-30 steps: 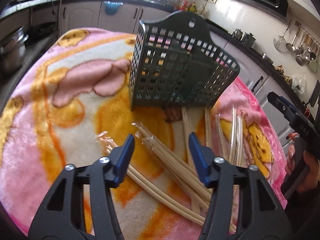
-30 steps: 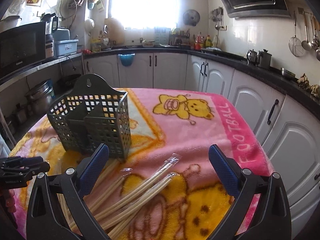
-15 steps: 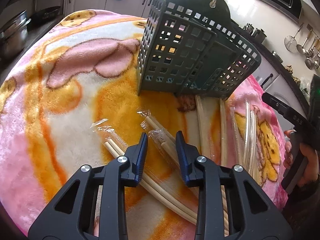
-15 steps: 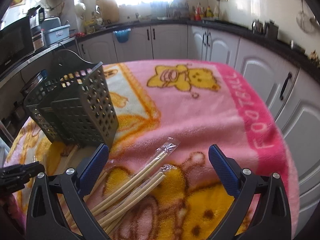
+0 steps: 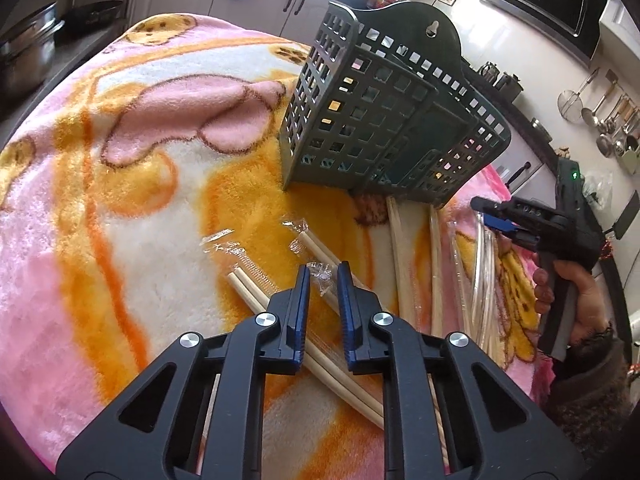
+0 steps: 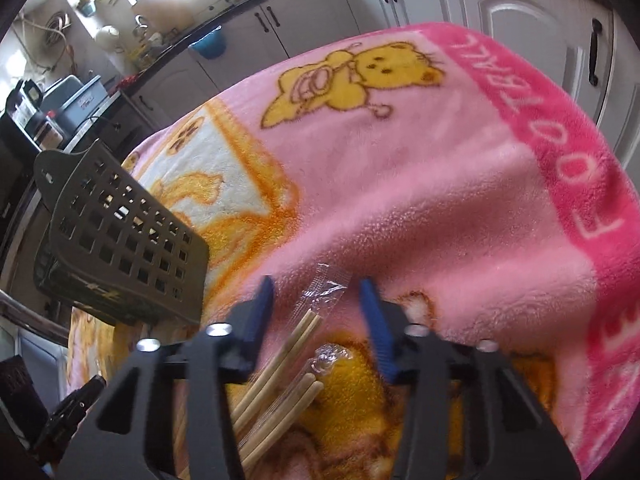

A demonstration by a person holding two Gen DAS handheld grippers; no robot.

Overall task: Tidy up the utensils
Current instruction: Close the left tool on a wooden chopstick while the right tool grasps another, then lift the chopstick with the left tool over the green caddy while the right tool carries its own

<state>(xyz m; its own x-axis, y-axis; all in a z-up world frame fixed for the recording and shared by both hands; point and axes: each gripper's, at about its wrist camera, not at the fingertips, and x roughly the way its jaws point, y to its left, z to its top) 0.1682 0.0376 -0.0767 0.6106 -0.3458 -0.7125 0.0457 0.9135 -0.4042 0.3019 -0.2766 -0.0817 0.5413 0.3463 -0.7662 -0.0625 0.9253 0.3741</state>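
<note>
Wrapped chopsticks point(image 5: 320, 280) lie scattered on the pink blanket point(image 5: 132, 184) in front of the dark slotted holder point(image 5: 384, 128), which stands empty. The left gripper point(image 5: 323, 276) has just been narrowing, its jaws almost together around one wrapper end; whether they pinch it I cannot tell. The right gripper point(image 6: 316, 304) has just been closing, with a gap left, astride another wrapped pair point(image 6: 296, 344) and not pressing it.

Wrapped chopsticks point(image 5: 320, 264) lie on the blanket point(image 5: 120, 200) — just before the upright basket point(image 5: 384, 120).
</note>
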